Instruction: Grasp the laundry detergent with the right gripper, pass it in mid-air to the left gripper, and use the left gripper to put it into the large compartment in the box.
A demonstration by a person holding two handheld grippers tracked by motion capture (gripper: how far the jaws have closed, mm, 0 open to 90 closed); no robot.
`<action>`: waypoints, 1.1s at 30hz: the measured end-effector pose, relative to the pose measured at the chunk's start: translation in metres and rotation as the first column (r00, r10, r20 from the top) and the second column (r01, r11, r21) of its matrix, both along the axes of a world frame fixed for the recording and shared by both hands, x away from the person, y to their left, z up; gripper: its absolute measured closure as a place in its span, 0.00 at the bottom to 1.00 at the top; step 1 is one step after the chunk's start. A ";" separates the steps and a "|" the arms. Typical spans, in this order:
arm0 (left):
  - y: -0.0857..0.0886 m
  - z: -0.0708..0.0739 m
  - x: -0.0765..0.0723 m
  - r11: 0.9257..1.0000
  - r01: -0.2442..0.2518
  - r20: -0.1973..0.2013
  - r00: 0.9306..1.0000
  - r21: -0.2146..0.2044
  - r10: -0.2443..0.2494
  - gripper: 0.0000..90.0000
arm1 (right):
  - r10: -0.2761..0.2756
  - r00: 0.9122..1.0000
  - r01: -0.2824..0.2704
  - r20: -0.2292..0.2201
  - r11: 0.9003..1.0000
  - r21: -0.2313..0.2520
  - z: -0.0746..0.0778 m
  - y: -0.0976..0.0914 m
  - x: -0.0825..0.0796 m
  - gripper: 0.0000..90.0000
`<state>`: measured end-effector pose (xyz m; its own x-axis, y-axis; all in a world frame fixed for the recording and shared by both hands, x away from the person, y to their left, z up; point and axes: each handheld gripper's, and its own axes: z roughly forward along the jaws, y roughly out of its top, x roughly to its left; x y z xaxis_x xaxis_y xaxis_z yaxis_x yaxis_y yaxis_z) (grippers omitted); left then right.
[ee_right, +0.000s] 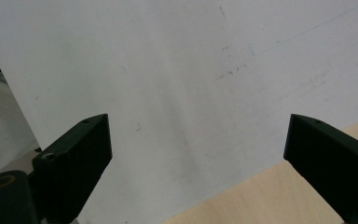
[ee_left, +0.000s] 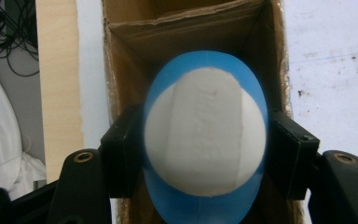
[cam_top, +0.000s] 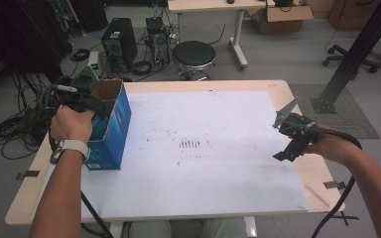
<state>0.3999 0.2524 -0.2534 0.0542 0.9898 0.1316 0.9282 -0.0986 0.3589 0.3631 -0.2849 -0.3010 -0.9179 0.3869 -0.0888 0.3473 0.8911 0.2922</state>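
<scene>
Left gripper (ee_left: 205, 140), seen in its own view: both black jaws pinch a blue-and-white ball (ee_left: 205, 135) by its flanks, directly over the open top of the blue cardboard box (ee_left: 121, 70). High view: the box (cam_top: 110, 126) stands upright on the white sheet (cam_top: 203, 148) near its left edge, and the left hand (cam_top: 72, 124) with its gripper is at the box's left side, level with its mouth. Right gripper (ee_right: 198, 154): jaws spread wide with nothing between them, above the sheet (ee_right: 168, 70) near its right edge, well apart from the box; its hand (cam_top: 322, 144) rests there.
</scene>
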 end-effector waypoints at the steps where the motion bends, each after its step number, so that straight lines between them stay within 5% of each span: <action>1: 0.000 -0.002 0.000 1.000 -0.002 -0.002 1.000 0.002 0.002 0.42 | -0.001 1.000 0.001 0.000 1.000 -0.001 0.000 0.000 0.000 0.08; 16: 0.002 -0.021 0.003 1.000 -0.002 -0.034 0.999 0.001 0.002 0.42 | -0.006 1.000 0.006 -0.013 1.000 -0.002 -0.006 0.001 0.000 0.08; 33: 0.003 -0.023 0.004 1.000 0.003 -0.029 1.000 -0.006 -0.003 0.42 | -0.013 1.000 0.013 -0.020 1.000 -0.003 -0.009 0.000 -0.001 0.08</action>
